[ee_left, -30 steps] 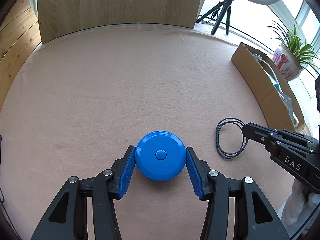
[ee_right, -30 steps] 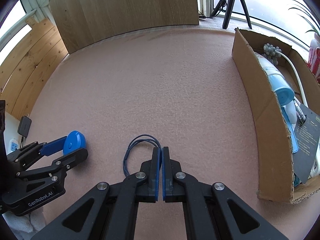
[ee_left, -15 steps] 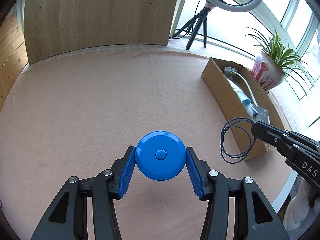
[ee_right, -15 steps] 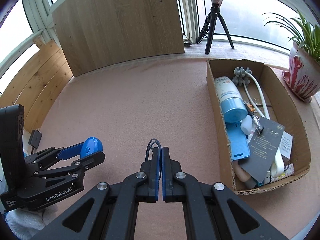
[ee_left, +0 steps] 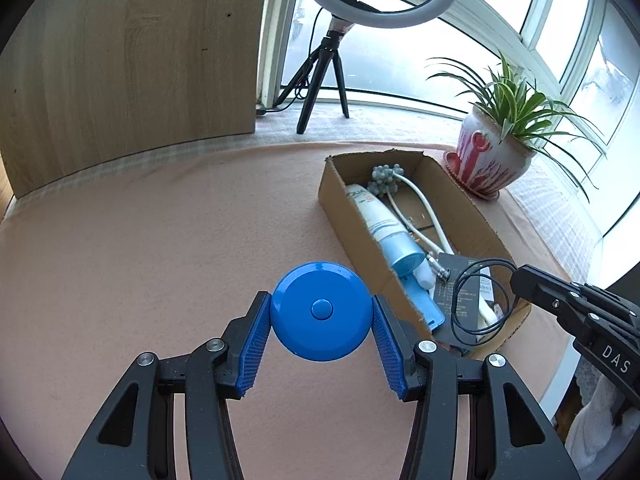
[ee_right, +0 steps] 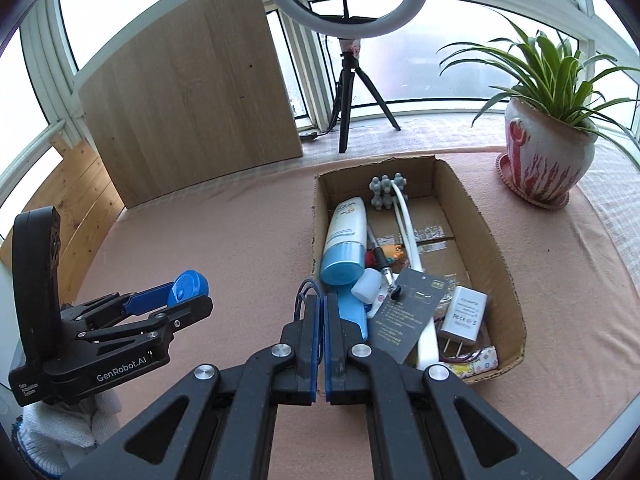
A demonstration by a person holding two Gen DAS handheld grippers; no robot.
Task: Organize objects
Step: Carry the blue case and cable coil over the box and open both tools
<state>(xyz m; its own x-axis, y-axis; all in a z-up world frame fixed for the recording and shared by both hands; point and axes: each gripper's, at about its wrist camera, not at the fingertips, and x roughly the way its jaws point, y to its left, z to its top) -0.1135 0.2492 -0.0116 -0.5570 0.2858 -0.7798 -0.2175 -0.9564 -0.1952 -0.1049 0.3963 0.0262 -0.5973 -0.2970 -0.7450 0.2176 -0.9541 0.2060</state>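
Left wrist: my left tongs [ee_left: 321, 320] clamp the blue disc [ee_left: 321, 311] above the table [ee_left: 160, 248], beside the cardboard box [ee_left: 348, 216]. My right tongs [ee_right: 322, 316] pinch the black cable loop [ee_left: 478, 300] over the box.

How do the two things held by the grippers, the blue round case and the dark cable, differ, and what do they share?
The blue round case is a solid, rigid-looking disc; the dark cable is a thin, limp coil. The case keeps the left gripper partly spread, while the right gripper is pinched shut on the cable. Both are held above the pink tabletop near the cardboard box.
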